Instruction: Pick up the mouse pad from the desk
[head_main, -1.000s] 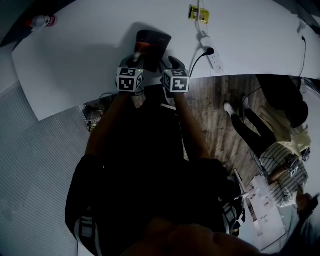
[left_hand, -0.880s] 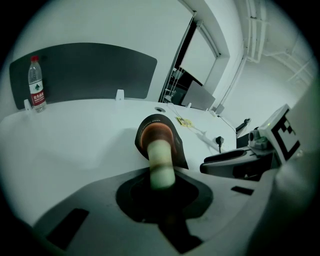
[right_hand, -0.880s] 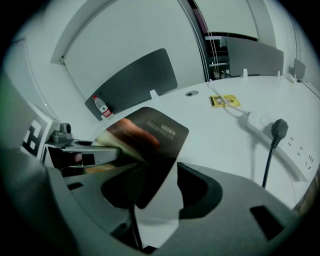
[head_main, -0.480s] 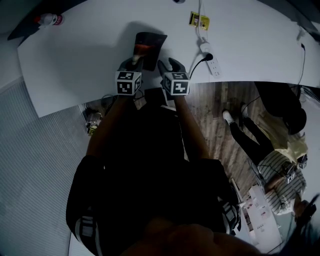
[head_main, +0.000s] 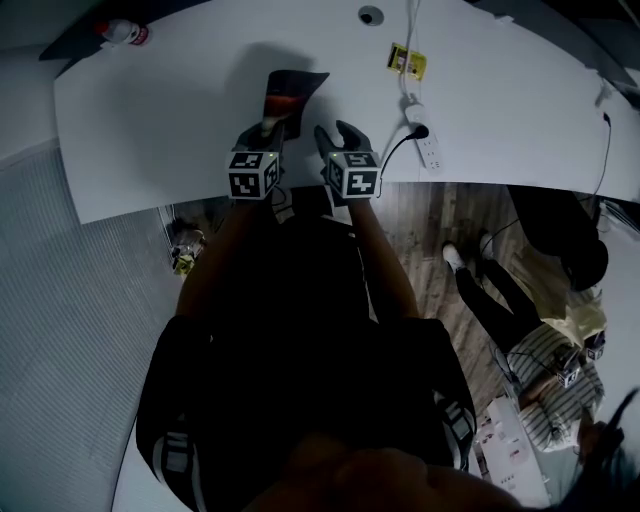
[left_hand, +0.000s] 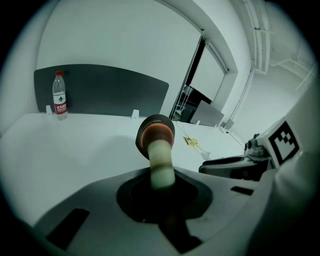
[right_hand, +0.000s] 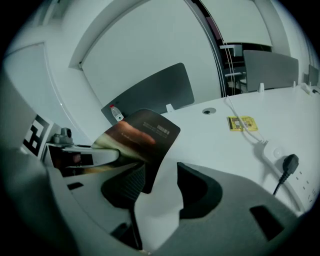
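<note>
The mouse pad (head_main: 292, 92) is dark with a reddish print and hangs in the air above the white desk (head_main: 150, 120), casting a shadow on it. My left gripper (head_main: 268, 125) is shut on its near edge. In the left gripper view the pad (left_hand: 156, 134) runs edge-on out of the closed left gripper (left_hand: 162, 186). My right gripper (head_main: 340, 135) stands open just right of the pad. In the right gripper view the mouse pad (right_hand: 145, 131) hangs in front of the right gripper's (right_hand: 160, 190) left jaw, with bare desk showing between the jaws.
A water bottle (head_main: 125, 33) stands at the desk's far left by a dark divider (left_hand: 100, 92). A yellow tag (head_main: 408, 62), a cable and a power strip (head_main: 428, 140) lie to the right. People (head_main: 560, 340) sit on the wooden floor at lower right.
Both grippers have risen together, and the mouse pad has gone up with the left one, farther from the desk. The right gripper stays open beside it.
</note>
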